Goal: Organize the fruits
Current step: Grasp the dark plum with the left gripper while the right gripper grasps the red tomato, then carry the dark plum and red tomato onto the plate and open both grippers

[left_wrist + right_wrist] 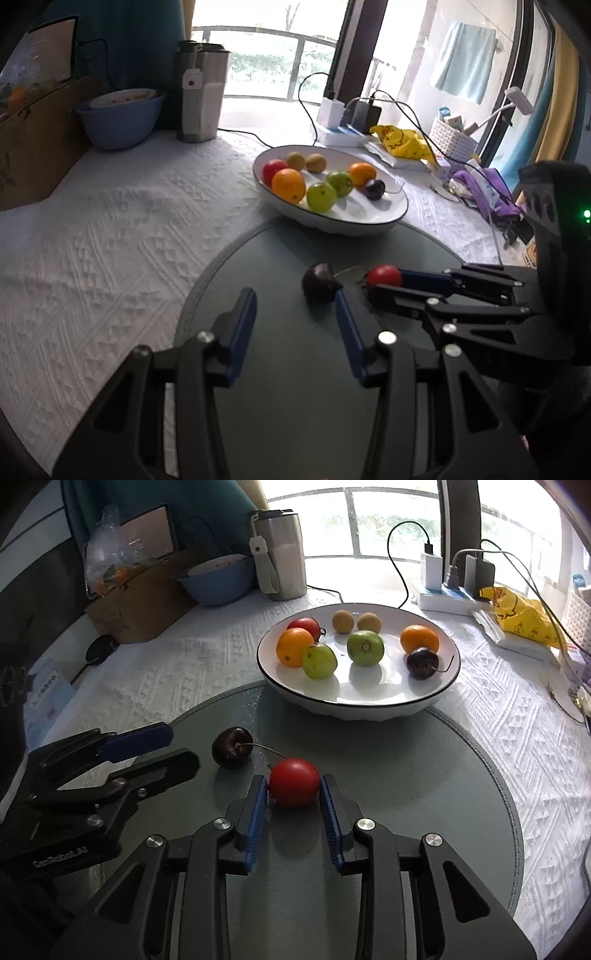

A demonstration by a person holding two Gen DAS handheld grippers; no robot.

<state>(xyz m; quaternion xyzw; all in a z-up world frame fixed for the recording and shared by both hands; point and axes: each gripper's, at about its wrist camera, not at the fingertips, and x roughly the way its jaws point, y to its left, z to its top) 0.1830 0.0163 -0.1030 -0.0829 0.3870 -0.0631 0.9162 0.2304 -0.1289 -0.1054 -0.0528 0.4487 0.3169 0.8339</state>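
Observation:
A small red tomato [294, 782] lies on the round grey glass mat [424, 794], between the blue pads of my right gripper [294, 780], which touch both its sides. It also shows in the left wrist view [384, 275] with the right gripper [388, 282] around it. A dark cherry [232, 752] with a stem lies just left of it. My left gripper [295, 299] is open and empty, its right finger next to the cherry [320, 282]. A white bowl [369, 698] behind holds oranges, green fruits, a tomato, two brown fruits and a cherry.
A white textured cloth [177, 664] covers the table. At the back stand a blue bowl [216, 579], a steel tumbler [282, 554], a cardboard box [144, 598], a power strip with chargers and cables [447, 590], and a yellow bag [517, 616].

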